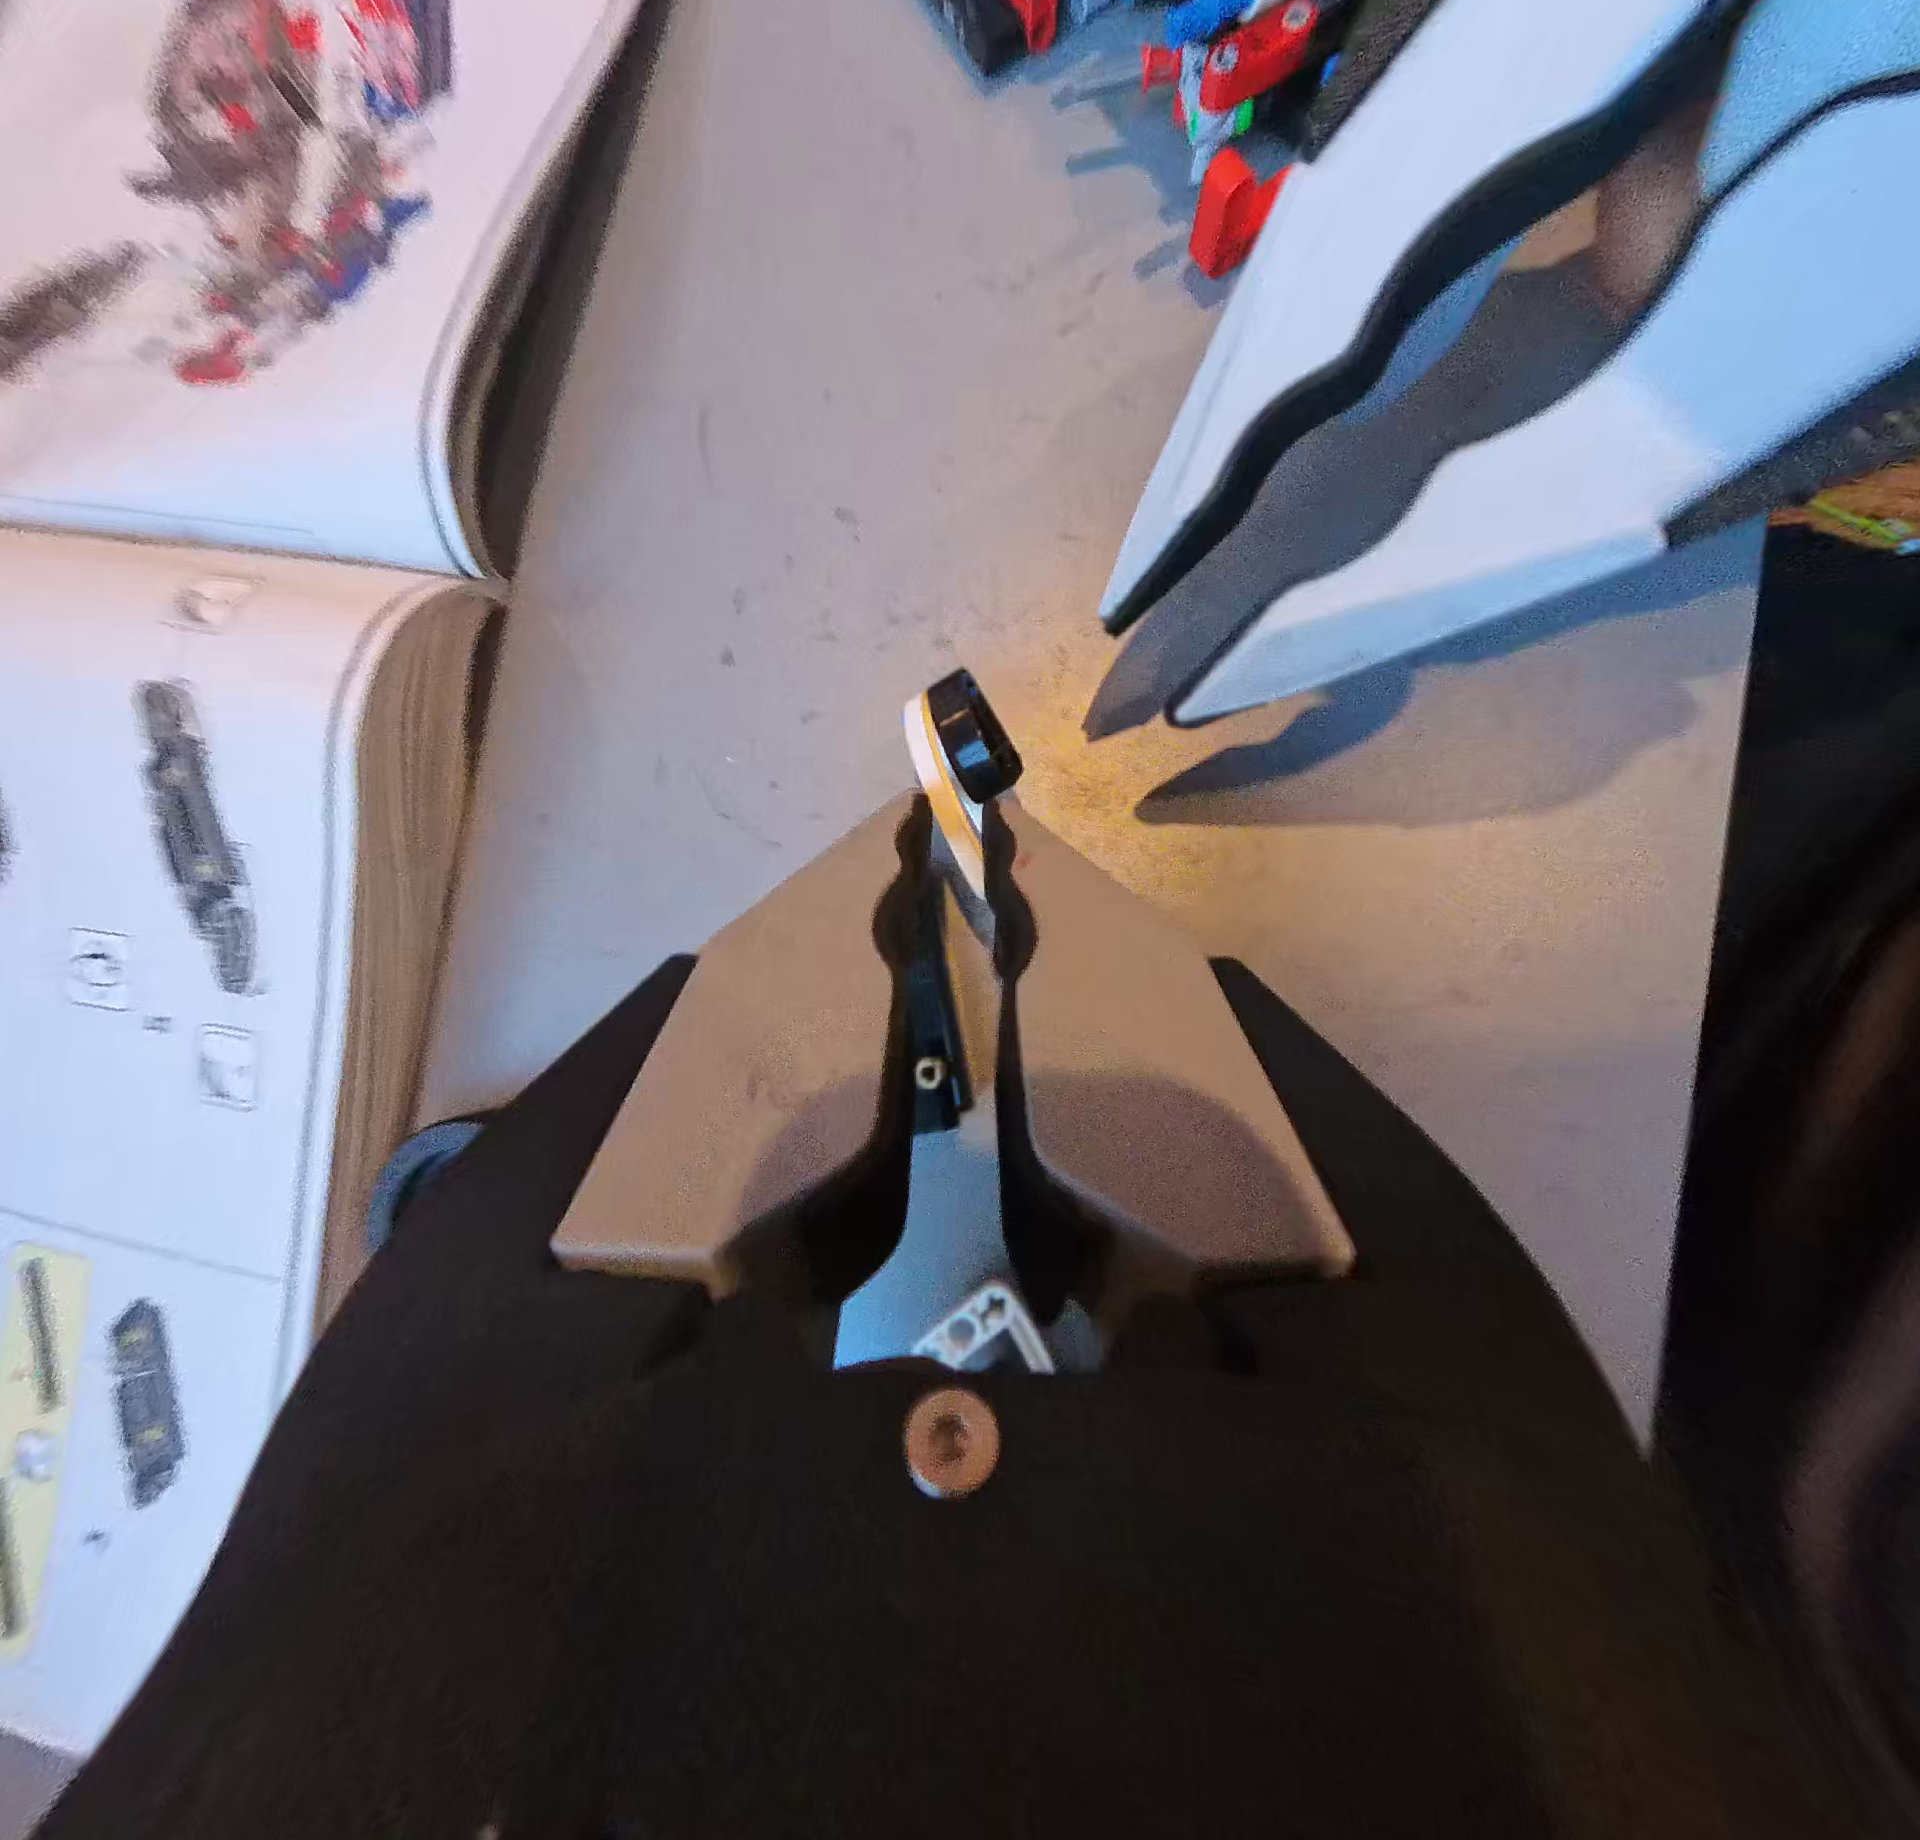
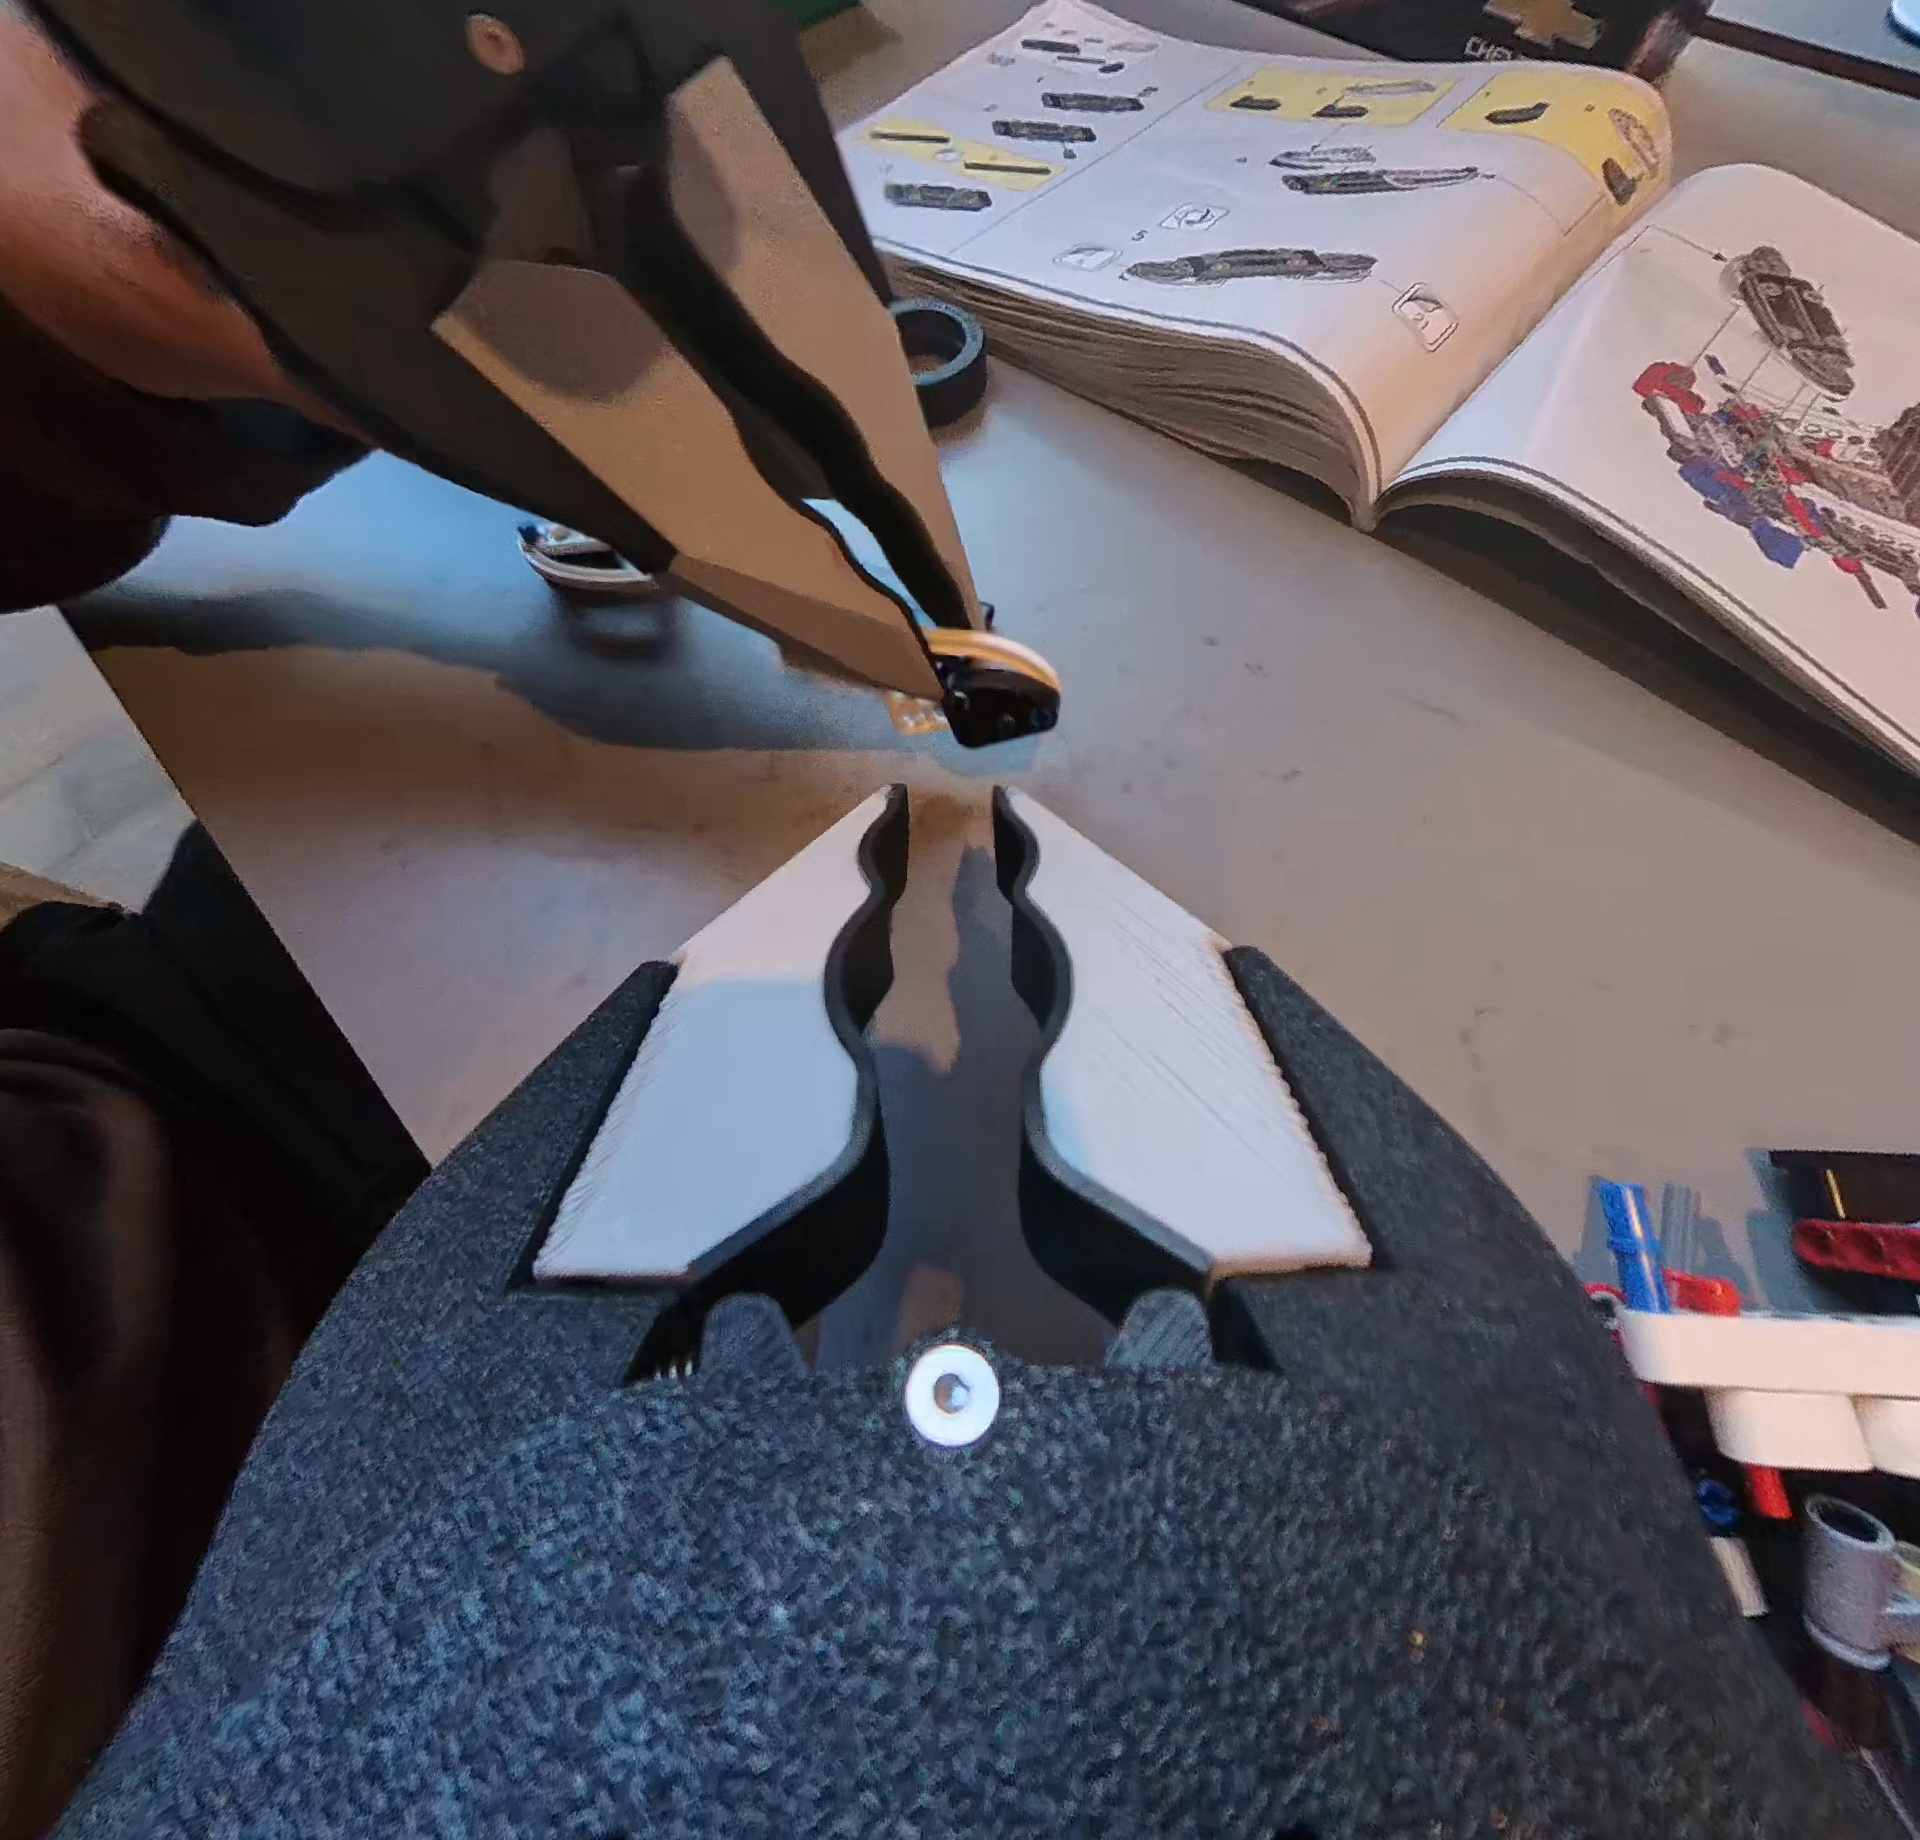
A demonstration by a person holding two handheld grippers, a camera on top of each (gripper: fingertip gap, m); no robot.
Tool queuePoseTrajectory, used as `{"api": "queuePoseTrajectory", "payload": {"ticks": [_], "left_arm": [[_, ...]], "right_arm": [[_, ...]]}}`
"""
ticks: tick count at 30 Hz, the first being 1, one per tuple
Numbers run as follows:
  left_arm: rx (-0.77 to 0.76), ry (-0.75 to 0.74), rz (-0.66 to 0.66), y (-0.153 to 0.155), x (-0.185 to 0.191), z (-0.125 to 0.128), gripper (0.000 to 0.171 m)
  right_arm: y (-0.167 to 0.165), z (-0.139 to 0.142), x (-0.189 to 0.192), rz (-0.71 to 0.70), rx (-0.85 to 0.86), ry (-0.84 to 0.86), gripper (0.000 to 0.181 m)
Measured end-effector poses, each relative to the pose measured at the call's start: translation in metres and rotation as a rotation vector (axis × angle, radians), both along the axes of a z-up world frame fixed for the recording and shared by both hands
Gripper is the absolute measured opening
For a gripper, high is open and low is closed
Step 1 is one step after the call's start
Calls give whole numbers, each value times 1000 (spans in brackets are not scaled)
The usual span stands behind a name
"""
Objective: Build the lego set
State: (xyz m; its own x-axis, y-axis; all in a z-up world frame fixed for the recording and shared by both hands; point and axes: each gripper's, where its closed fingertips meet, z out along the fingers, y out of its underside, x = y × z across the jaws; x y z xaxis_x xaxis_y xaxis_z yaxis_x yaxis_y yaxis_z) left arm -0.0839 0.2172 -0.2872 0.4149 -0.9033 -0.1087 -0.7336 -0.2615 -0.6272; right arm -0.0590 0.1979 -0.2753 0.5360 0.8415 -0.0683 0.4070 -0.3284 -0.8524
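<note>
My left gripper (image 1: 951, 811) is shut on a small lego sub-assembly (image 1: 968, 741), a white curved panel with a black piece at its front end, and holds it just above the grey table (image 1: 831, 388). In the right wrist view the left gripper (image 2: 951, 647) comes in from the upper left with the same assembly (image 2: 995, 694) at its tips. My right gripper (image 2: 948, 803) is open and empty, with its tips just short of the assembly. It also shows in the left wrist view (image 1: 1143, 673), at the right of the black piece.
An open instruction booklet (image 2: 1351, 263) lies on the far right of the table, and at the left in the left wrist view (image 1: 208, 751). A black tyre ring (image 2: 940, 351) and a white part (image 2: 582, 554) lie behind the left gripper. Loose parts (image 2: 1714, 1323) sit at the lower right. The gap from one gripper's tips to the other's is roughly 4 centimetres.
</note>
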Motion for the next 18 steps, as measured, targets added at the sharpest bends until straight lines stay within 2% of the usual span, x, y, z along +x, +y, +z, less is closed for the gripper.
{"api": "queuePoseTrajectory", "payload": {"ticks": [4,8,10,14,17,18], "left_arm": [[281,-23,-111,4,-7,31,6],[556,-81,-350,-16,-1,60,4],[656,-92,-410,-22,-1,71,3],[741,-121,-492,-32,-2,85,3],[728,-149,-479,-31,-3,83,2],[744,-146,-478,-29,-2,81,2]], "right_arm": [[0,8,1,5,-6,66,19],[-6,24,-5,62,31,154,24],[-11,38,-11,108,61,225,30],[-9,56,-13,134,104,287,46],[-15,52,-20,214,80,258,37],[-17,51,-22,231,92,251,41]]}}
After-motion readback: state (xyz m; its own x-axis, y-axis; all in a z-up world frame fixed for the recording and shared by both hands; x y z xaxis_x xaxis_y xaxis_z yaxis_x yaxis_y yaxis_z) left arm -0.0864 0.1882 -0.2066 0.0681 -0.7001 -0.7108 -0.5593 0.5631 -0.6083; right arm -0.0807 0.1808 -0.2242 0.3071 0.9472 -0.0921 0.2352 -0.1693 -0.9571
